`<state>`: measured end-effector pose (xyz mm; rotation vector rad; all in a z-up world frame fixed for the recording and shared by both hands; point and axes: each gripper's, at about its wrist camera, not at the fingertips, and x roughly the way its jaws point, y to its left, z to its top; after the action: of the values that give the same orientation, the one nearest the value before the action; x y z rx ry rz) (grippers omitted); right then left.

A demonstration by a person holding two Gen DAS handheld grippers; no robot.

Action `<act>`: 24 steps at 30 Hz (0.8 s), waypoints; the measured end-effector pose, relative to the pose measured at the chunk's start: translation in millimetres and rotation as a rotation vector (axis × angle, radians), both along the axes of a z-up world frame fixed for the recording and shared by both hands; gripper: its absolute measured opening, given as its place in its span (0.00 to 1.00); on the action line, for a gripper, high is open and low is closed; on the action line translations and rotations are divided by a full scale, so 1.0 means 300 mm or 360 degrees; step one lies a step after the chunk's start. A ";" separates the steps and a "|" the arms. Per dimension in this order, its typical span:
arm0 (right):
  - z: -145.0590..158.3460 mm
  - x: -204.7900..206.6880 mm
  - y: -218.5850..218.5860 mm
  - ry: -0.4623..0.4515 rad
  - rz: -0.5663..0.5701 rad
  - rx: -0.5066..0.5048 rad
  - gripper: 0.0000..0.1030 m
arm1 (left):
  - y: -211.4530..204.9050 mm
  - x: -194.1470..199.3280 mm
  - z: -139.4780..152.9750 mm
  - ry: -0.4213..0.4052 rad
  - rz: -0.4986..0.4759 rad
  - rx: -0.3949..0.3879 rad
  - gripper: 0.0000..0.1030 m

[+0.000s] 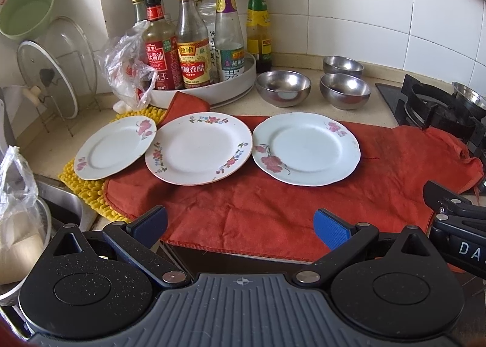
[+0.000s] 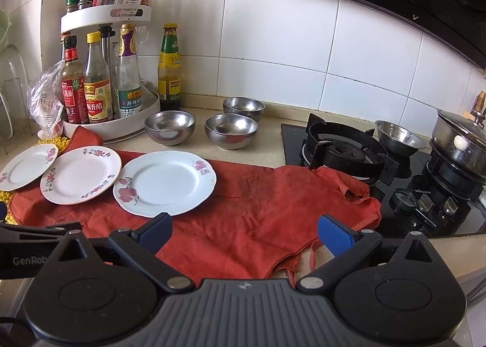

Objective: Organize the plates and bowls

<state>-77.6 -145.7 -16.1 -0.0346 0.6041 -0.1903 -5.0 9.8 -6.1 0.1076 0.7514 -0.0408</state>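
Three white flowered plates lie in a row on a red cloth (image 1: 273,210): left plate (image 1: 115,148), middle plate (image 1: 199,149) overlapping it, right plate (image 1: 306,148). Behind them on the counter stand three steel bowls (image 1: 283,87), (image 1: 344,90), (image 1: 343,66). My left gripper (image 1: 240,227) hovers open above the cloth's near edge, short of the plates, with nothing between its blue pads. In the right wrist view the same plates (image 2: 165,183), (image 2: 81,175), (image 2: 29,166) and bowls (image 2: 170,126), (image 2: 231,129), (image 2: 243,107) show. My right gripper (image 2: 244,233) is open over the cloth, empty.
A white two-tier turntable (image 1: 200,91) of sauce bottles stands behind the plates, with a plastic bag (image 1: 127,70) beside it. A lid rack (image 1: 57,73) and sink (image 1: 60,204) are at left. A gas hob (image 2: 349,152) with a lidded pot (image 2: 461,140) and small steel bowl (image 2: 398,135) sits at right.
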 end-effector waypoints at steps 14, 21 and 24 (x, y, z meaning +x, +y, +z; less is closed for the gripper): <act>-0.004 0.008 -0.002 0.0014 -0.0003 -0.0017 0.99 | -0.002 0.009 -0.006 0.0013 -0.0005 0.0000 1.00; -0.007 0.018 0.010 0.0026 0.0003 -0.0025 0.99 | 0.002 0.011 -0.012 0.0019 -0.0008 0.0000 1.00; -0.008 0.021 0.012 0.0031 0.0004 -0.0026 0.99 | 0.002 0.011 -0.013 0.0021 -0.0007 0.0001 1.00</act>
<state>-71.3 -142.0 -18.4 -0.0531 0.6217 -0.1924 -1.8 10.4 -10.1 0.1094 0.7645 -0.0456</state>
